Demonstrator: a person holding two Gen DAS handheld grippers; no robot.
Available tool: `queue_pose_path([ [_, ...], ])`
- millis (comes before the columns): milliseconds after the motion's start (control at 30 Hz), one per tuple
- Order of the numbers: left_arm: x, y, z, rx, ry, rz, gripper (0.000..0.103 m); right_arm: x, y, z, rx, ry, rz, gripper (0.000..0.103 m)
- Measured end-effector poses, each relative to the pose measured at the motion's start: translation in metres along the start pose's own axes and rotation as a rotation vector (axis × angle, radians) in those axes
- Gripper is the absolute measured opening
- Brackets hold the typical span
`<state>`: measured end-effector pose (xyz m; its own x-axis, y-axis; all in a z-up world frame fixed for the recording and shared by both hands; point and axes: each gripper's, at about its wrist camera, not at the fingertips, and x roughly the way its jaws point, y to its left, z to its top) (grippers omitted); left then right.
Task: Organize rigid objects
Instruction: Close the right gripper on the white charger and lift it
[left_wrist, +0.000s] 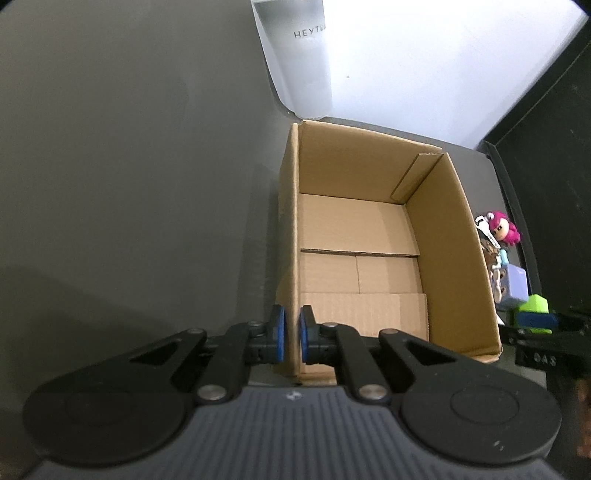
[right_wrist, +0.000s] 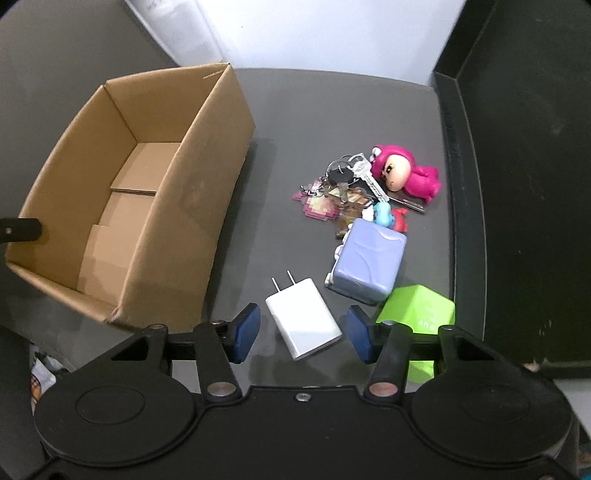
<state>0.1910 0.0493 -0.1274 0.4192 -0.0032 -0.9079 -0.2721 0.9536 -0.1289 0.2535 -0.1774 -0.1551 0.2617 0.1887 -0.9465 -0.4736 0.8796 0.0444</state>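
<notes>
An open cardboard box (left_wrist: 450, 251) stands on the dark table with nothing inside. My left gripper (left_wrist: 292, 334) is shut on the near end of the box's left wall, one blue pad on each side. In the right wrist view a white plug charger (right_wrist: 301, 314) lies flat to the right of the box (right_wrist: 199, 177). My right gripper (right_wrist: 303, 334) is open and straddles the charger, with its pads clear of both sides. A purple case (right_wrist: 369, 266), a green cube (right_wrist: 417, 314), a bunch of keys (right_wrist: 347, 177) and a pink figure (right_wrist: 406, 177) lie beyond it.
A tall black panel (right_wrist: 517, 184) with a raised edge closes off the table's right side. A translucent plastic bin (left_wrist: 299, 55) stands behind the box against the white wall. Bare dark table (right_wrist: 332, 110) lies between the box and the toys.
</notes>
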Motion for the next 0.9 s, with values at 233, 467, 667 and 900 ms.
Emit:
queue_pose_path([
  [233,0.002,0.002,0.009,0.001,0.007,-0.008,0.008,0.016,0.007,0.006,-0.085,0.061,-0.001,0.052],
  [467,0.002,0.007,0.010,-0.006,0.011,-0.026,0.008,0.029,0.008,0.009,-0.104,0.109,0.007,0.052],
  [667,0.005,-0.001,0.012,0.018,-0.018,0.009,0.008,0.037,0.007,0.008,-0.070,0.118,0.015,0.037],
  [900,0.017,-0.004,0.017,0.005,-0.018,0.013,0.009,0.034,0.013,-0.006,-0.042,0.122,0.027,0.037],
])
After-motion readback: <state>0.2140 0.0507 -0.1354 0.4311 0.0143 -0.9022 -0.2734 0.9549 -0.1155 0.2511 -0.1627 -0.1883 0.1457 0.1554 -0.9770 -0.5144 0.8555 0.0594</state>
